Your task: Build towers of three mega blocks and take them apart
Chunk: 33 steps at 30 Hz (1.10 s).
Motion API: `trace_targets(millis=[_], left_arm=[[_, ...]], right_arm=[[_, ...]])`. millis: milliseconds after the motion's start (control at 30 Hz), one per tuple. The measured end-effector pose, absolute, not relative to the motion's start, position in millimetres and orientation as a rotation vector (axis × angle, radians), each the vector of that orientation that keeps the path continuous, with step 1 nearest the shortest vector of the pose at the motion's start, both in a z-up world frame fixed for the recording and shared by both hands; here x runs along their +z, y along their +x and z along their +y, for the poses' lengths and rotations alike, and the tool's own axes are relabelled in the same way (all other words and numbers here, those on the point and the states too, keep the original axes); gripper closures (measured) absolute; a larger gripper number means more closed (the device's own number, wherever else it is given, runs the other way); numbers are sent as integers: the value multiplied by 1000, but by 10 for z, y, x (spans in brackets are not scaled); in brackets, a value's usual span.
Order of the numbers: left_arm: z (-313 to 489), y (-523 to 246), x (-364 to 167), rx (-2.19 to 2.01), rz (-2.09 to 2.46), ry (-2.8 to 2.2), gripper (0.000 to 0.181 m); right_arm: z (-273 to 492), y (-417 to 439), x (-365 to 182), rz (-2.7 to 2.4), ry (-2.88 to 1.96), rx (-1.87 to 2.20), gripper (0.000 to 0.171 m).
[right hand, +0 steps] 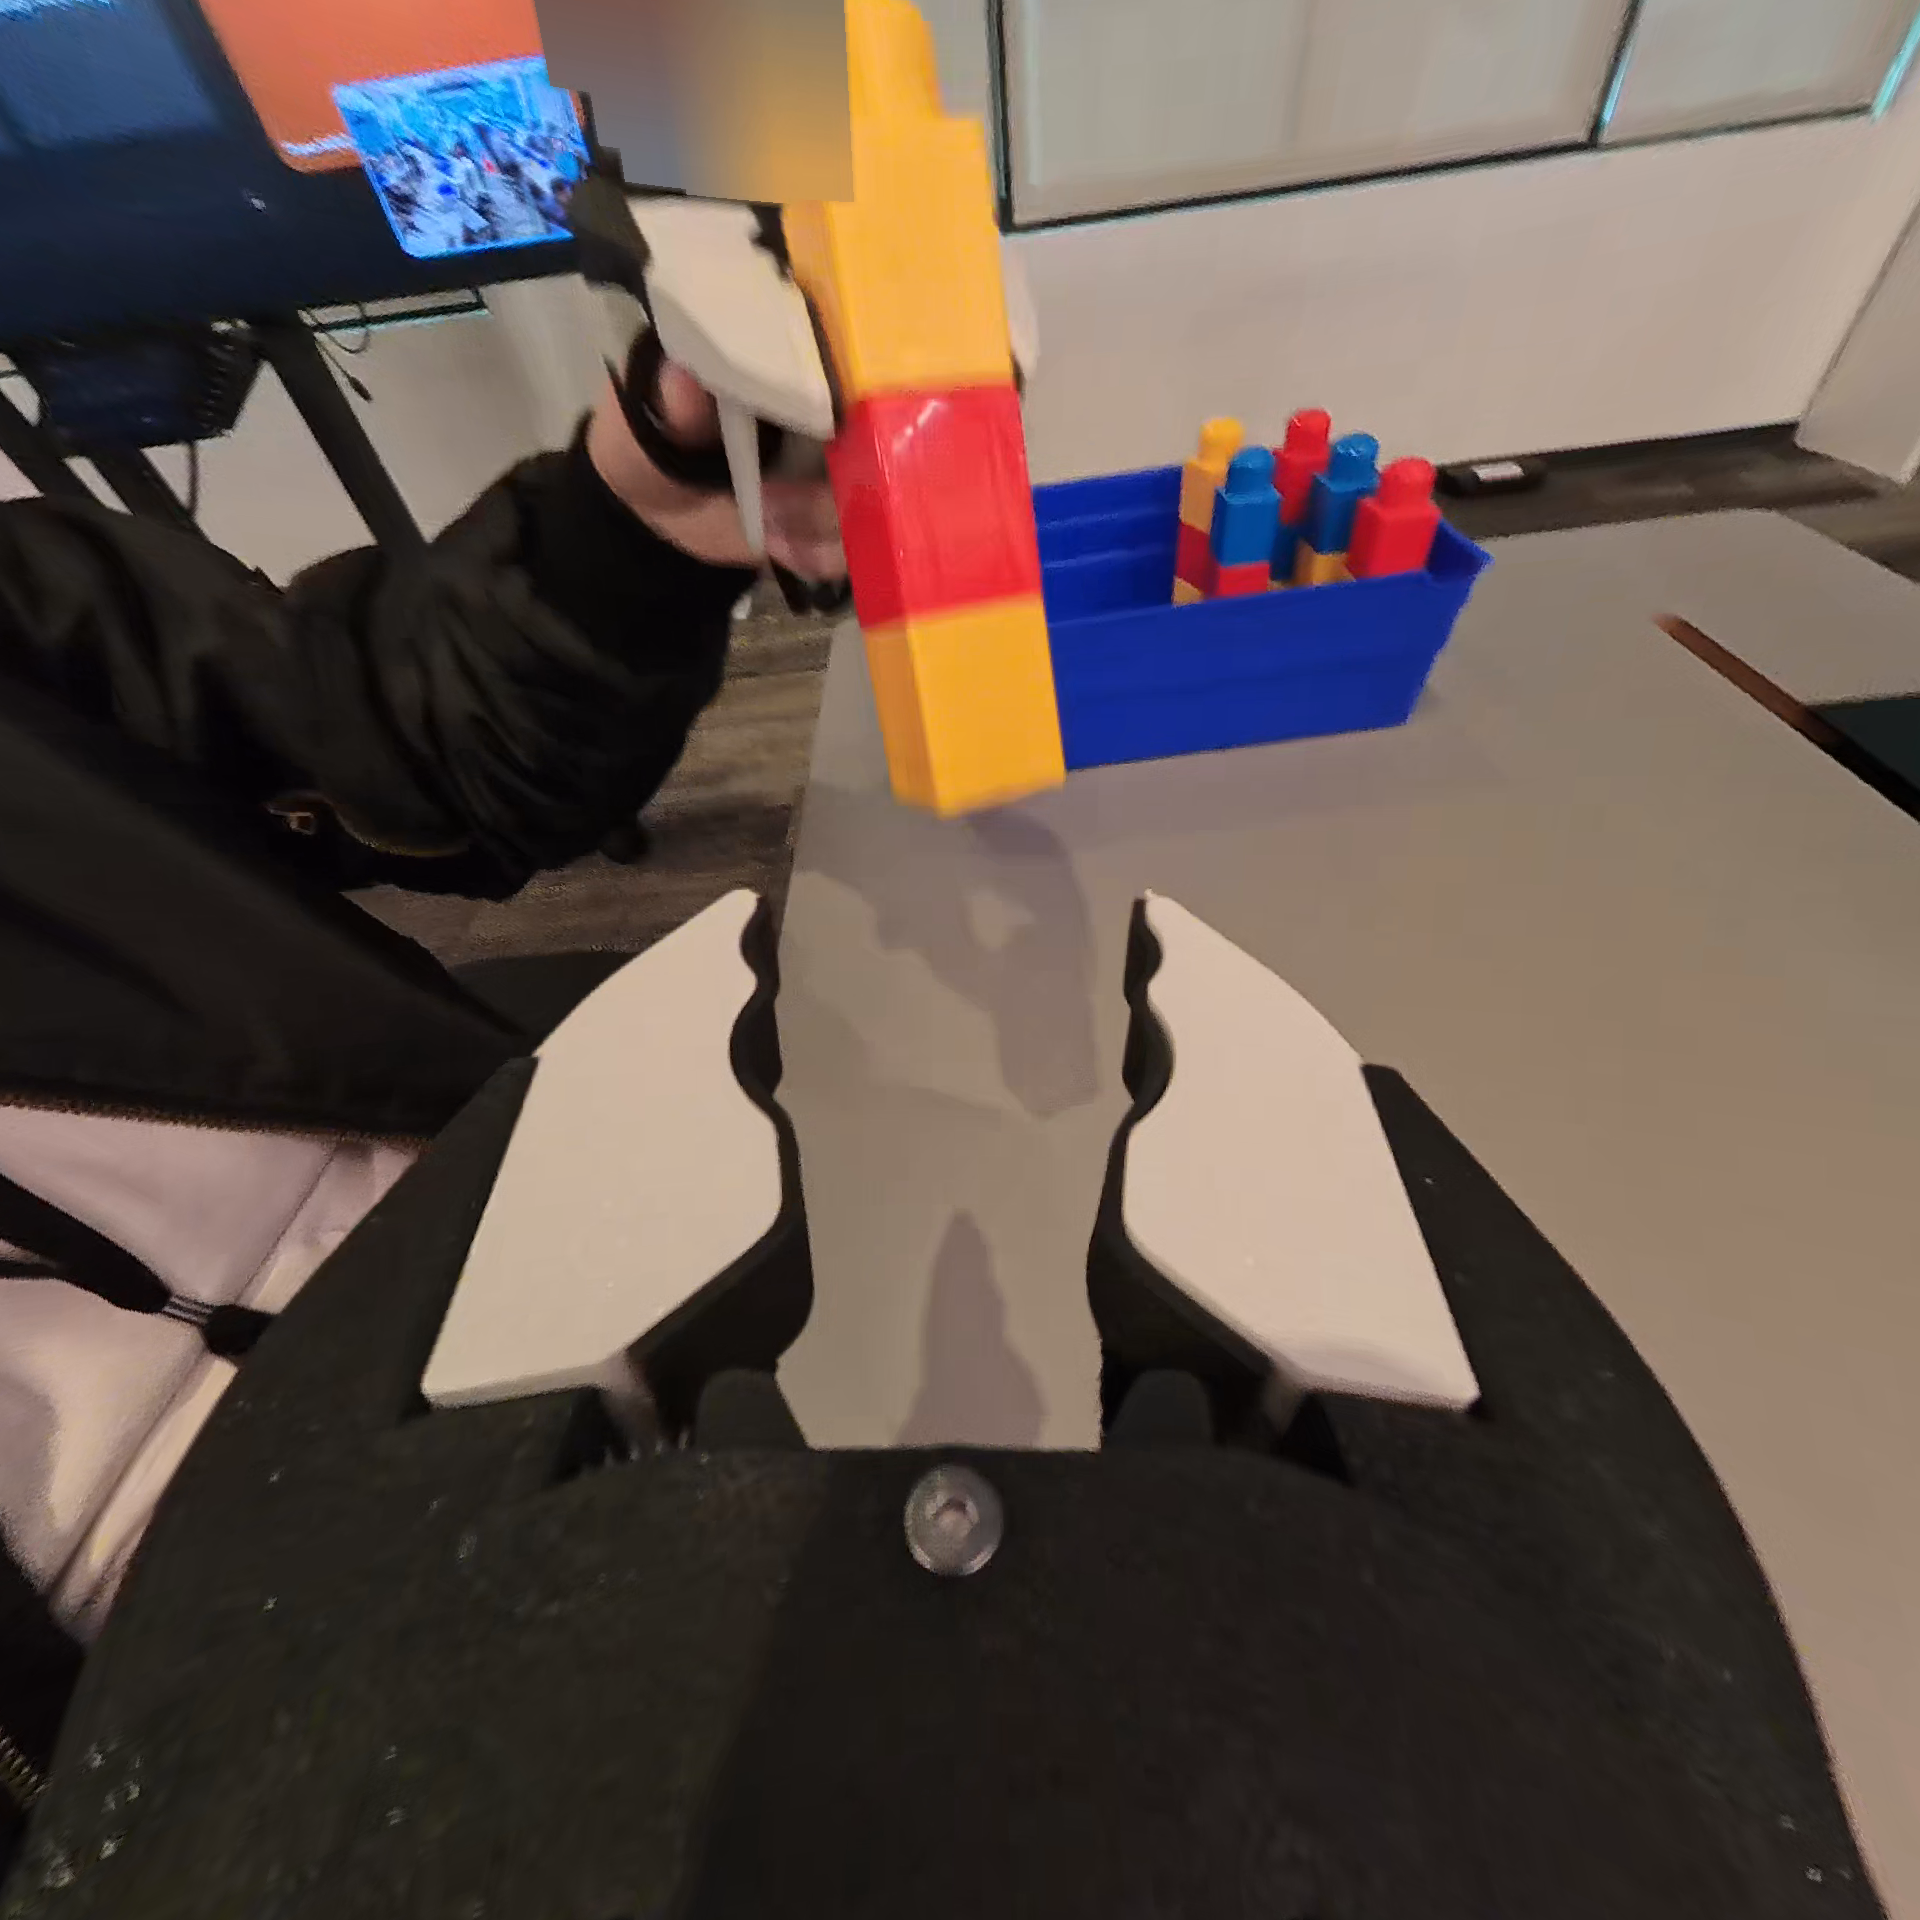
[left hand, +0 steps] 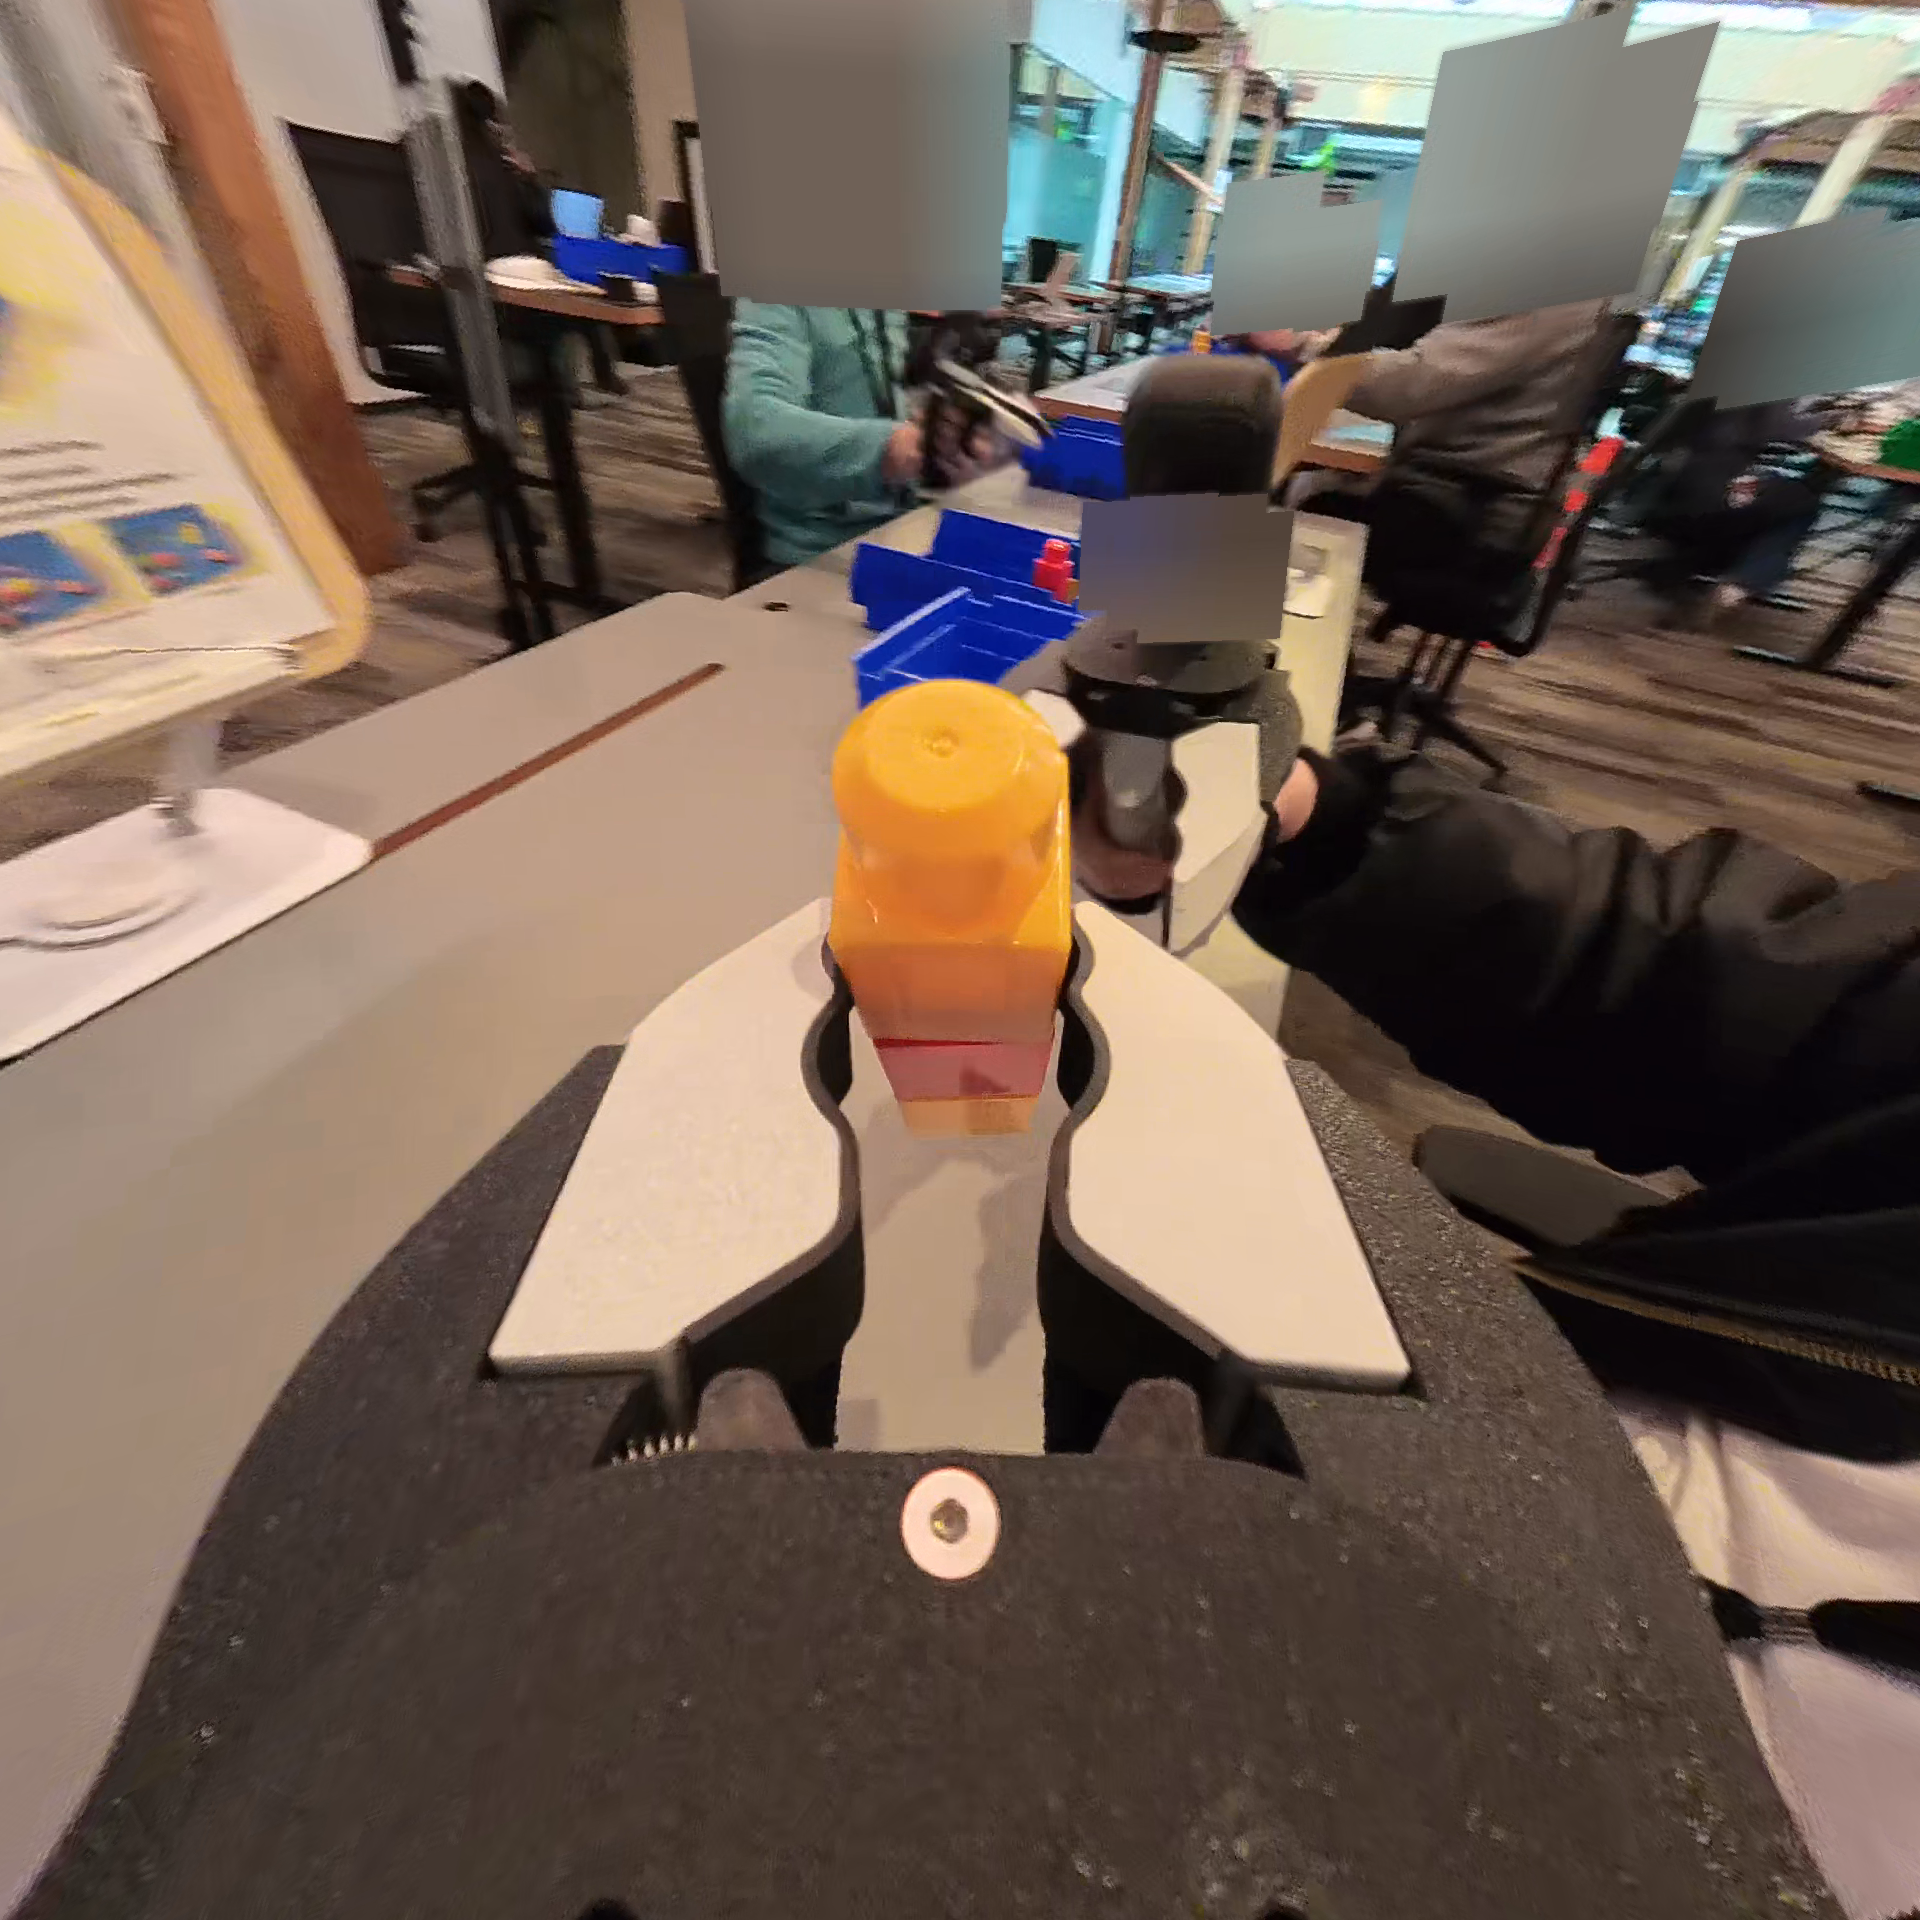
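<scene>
My left gripper (left hand: 951,935) is shut on the top yellow block of a three-block tower (left hand: 951,831): yellow on top, red in the middle, yellow at the bottom. In the right wrist view the tower (right hand: 935,499) hangs slightly tilted just above the grey table (right hand: 1455,987), with one white finger (right hand: 738,322) of the left gripper beside its upper block. My right gripper (right hand: 948,909) is open and empty, low over the table in front of the tower. It also shows in the left wrist view (left hand: 1132,800), beyond the tower.
A blue bin (right hand: 1247,675) behind the tower holds several built towers (right hand: 1309,499) of red, blue and yellow blocks. More blue bins (left hand: 956,623) with a red block (left hand: 1055,566) stand farther off. An instruction board (left hand: 135,499) stands at the left. People sit at nearby tables.
</scene>
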<state>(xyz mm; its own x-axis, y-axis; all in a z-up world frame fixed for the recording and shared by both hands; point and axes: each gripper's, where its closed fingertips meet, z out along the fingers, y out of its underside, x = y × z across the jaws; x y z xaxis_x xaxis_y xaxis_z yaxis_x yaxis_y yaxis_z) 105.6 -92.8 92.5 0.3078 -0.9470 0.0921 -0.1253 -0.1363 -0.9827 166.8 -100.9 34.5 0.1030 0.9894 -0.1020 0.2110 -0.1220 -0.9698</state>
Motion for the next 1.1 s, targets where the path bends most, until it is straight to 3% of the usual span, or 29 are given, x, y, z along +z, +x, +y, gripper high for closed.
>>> trace_targets(millis=[267,300,367,500,567,600,700,800,933,1033,1100], left_arm=[[-1022,1479,768,-1125,1146,-1499,145],[-1038,1498,752,-1127,1163,-1501,145],[-1024,1514,723,-1100,1177,-1497,145],[-1008,1520,694,-1106,1175,-1471,142],[-972,1532,646,-1099,1149,-1483,120],[-967,1546,603,-1100,1147,-1490,119],[-935,1628,504,-1143,1092,-1506,121],[-870,1674,520,-1230,997,-1476,145],[-851,1724,516,-1353,959,-1490,145],[-816,1734,539,-1383,931,-1494,145],[-835,1733,580,-1417,928,-1476,145]], right_arm=[[-1000,1399,199,-1348,-1505,1121,99],[-1002,1383,171,-1357,-1511,1120,102],[-1071,1367,140,-1402,-1488,1154,133],[-1072,1357,99,-1395,-1495,1177,134],[-1008,1361,115,-1331,-1520,1204,135],[-984,1364,130,-1298,-1529,1232,135],[-948,1381,130,-1270,-1530,1250,135],[-969,1385,89,-1293,-1535,1229,135],[-961,1446,96,-1254,-1562,1265,135],[-943,1516,69,-1238,-1594,1259,118],[-944,1542,50,-1235,-1608,1262,118]])
